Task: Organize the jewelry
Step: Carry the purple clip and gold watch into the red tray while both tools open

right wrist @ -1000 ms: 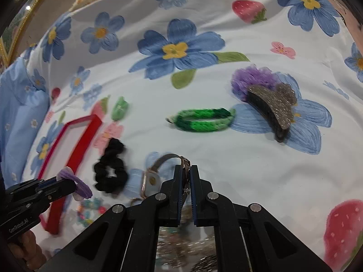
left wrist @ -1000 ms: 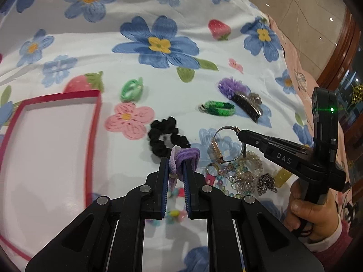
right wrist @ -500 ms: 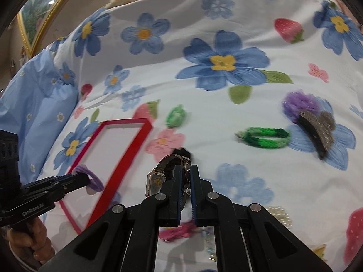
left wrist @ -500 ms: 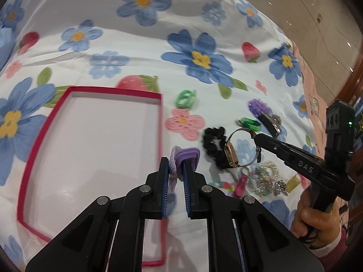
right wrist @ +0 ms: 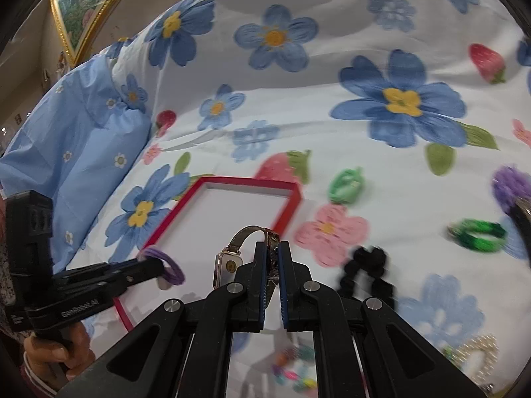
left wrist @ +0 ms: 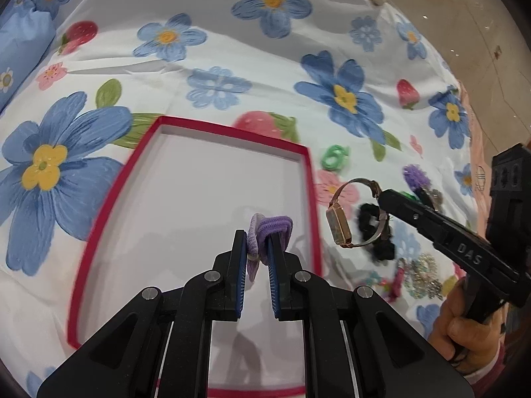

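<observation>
At the far left lies the shallow red-rimmed white tray (left wrist: 312, 199) on the flower-printed bedsheet (left wrist: 215, 49). My left claw (left wrist: 257, 248) hangs over the tray's white floor, its fingers pinched on a soft purple hair tie (left wrist: 273, 225) that loops over the tips. Just beyond the tray's right rim, my right claw (right wrist: 272, 258) is clamped on the metal band of a gold rectangular-faced wristwatch (left wrist: 338, 229), carried in the air above the sheet. Below and past it sit a black scrunchie (right wrist: 368, 272), a mint-green hair tie (right wrist: 346, 185), a green braided bracelet (right wrist: 478, 233), and a blurred heap of beads and sparkly pieces (left wrist: 418, 275).
</observation>
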Demonstrator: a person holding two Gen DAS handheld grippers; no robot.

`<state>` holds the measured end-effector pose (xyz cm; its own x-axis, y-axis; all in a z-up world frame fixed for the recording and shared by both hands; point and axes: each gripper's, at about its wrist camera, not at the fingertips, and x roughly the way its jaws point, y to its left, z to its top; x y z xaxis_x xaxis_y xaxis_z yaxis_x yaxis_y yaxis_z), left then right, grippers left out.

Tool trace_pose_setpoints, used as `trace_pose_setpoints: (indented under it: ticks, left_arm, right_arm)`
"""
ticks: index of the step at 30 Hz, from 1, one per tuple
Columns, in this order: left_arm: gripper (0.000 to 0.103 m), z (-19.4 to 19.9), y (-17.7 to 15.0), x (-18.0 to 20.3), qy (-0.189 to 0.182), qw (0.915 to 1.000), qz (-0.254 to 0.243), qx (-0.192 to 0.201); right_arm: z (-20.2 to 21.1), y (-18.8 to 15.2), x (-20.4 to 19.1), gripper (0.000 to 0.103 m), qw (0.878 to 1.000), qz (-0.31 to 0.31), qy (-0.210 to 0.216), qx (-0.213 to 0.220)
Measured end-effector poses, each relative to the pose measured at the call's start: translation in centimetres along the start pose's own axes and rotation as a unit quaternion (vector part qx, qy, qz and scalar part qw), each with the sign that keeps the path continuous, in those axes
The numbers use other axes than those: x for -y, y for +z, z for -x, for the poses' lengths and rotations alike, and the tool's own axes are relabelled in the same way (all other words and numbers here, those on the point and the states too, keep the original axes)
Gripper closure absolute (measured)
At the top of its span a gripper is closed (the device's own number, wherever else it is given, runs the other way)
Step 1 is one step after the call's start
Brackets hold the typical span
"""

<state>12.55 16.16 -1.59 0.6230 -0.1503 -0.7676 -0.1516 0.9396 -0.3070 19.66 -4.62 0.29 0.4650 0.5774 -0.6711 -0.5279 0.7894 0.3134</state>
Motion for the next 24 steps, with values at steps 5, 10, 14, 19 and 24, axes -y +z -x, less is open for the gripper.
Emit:
trace_pose_setpoints:
  ticks: [5,10,14,19,24]
  left_arm:
    - [0.092,-2.0,1.3,-2.6,0.008,0.9995,0.015,-0.025]
    - [0.092,-4.3,2.6,-5.3,0.016,0.9979,0.037,-0.051]
    - [0.092,-5.9,3.2,-6.5,0.020,0.9964,0.048,-0.067]
    - [0.091,-6.9,3.5,-7.3,0.025,0.9952,0.058,-0.074]
    - [0.091,-7.9,3.6,-7.8,0.043,0.9941,0.058,-0.080]
  right_arm:
    - [-3.1,1.2,-1.7,0.097,1.000,0.007,0.018,-0.015]
    - [-6.8,1.6,-2.2,0.097,0.999,0.001,0.034,-0.043]
    - [-9.4,1.6,-1.9,0.097,0.997,-0.009,0.046,-0.069]
    - [-11.6,1.6,-1.7,0.097,0.996,0.002,0.029,-0.088]
    - [-12.8,1.6,-1.8,0.097,0.994,0.025,0.008,-0.103]
